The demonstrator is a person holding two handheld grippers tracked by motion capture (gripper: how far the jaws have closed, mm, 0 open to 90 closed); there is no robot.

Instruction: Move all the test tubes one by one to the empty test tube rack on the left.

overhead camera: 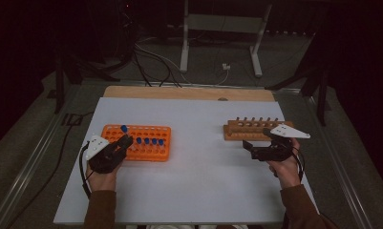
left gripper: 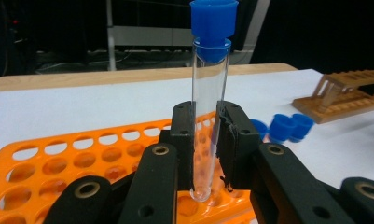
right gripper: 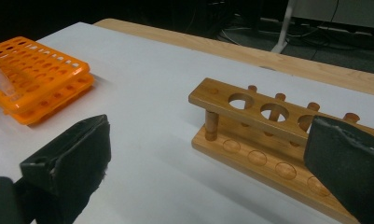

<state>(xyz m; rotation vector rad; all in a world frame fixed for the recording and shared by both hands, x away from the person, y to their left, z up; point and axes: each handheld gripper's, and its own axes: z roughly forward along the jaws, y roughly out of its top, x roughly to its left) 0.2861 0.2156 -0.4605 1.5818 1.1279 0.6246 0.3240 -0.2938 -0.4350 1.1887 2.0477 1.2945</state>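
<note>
Where the high view looks down on the white counter (overhead camera: pixel 198 181), the left claw (overhead camera: pixel 123 143) sits over the near left part of an orange rack (overhead camera: pixel 153 152), closed on a clear tube with a blue cap (overhead camera: pixel 124 129) that stands upright above the rack's holes. Four more blue caps (overhead camera: pixel 149 141) show in a row in the rack, just to the right of the claw. Well apart on the right side of the counter, a wooden rack (overhead camera: pixel 241 129) lies with its row of pegs at the back, and the right claw (overhead camera: pixel 258 145) hovers just in front of it, its jaws spread and nothing between them.

From the left claw's view, the two black jaws press on the lower half of the tube (left gripper: pixel 208 116) from either side. The tube is upright, its blue cap (left gripper: pixel 213 23) at the top, its rounded bottom just above the holes of the orange rack (left gripper: pixel 58 158). Blue caps (left gripper: pixel 287 126) of other tubes show to the right behind the jaws, and the wooden rack (left gripper: pixel 343 95) lies far off at the right.

From the right claw's view, its jaws stand wide apart and empty. Between them lies the wooden rack (right gripper: pixel 231 105) with round holes in its top board. The orange rack (right gripper: pixel 40 77) is far off at the left, with the held tube (right gripper: pixel 0 79) tilted at the edge of this view.
</note>
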